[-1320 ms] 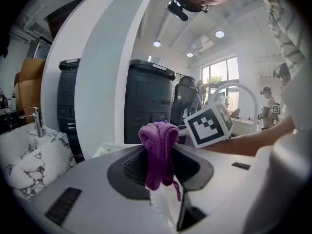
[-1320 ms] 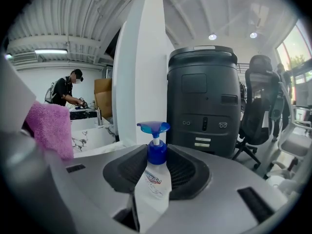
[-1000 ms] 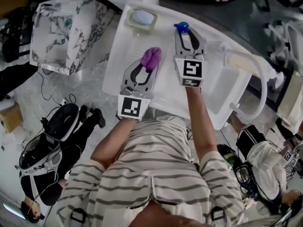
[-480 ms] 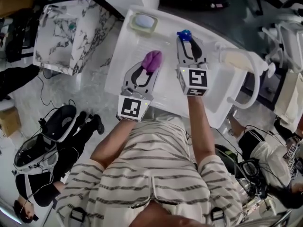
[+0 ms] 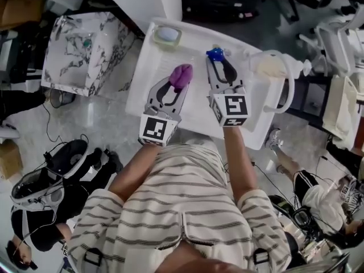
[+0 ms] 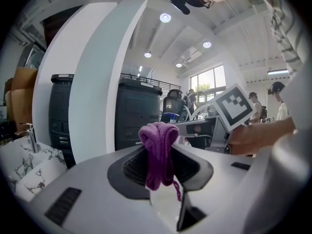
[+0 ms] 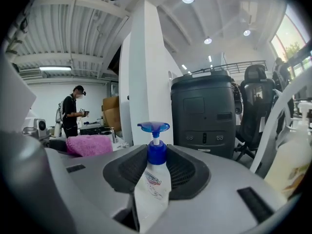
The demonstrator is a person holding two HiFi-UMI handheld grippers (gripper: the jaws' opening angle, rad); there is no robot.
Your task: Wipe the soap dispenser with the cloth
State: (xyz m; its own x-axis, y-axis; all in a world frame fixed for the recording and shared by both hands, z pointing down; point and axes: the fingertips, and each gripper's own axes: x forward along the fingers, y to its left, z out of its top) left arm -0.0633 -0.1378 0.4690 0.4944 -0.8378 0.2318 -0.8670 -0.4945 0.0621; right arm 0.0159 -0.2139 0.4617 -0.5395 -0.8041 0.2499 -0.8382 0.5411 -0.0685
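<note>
Broadly, from the head view: a person in a striped shirt [image 5: 176, 209] stands at a white basin top [image 5: 142, 73], w/ a marble-patterned cabinet [image 5: 85, 50] to its left and a curved white rail [image 5: 287, 90] at its right end. Both arms reach fwd over the basin top, side by side and apart, each gripper w/ its marker cube nearest the body. The right gripper [image 5: 220, 67] has its jaws part-open and clamped on the soap dispenser [image 7: 152, 179], a white bottle w/ a blue collar and blue pump head. The bottle stands upright between the jaws, body in the grip, pump sticking up clear above them. The left gripper [image 5: 173, 91] has its jaws drawn close together, pinching the cloth [image 6: 158, 152]. The cloth is purple and bunched into a wad that bulges over the jaw tips and hangs down between them, a loose thread trailing at the bottom. Cloth and dispenser aren't touching — the cloth sits to the left of the bottle and slightly nearer the person. Past the right gripper, by the rail, stands a second, cream-coloured pump bottle [image 5: 267, 67]. At the far left corner of the basin top sits a small soap dish [image 5: 166, 34] w/ a pale bar in it.
</note>
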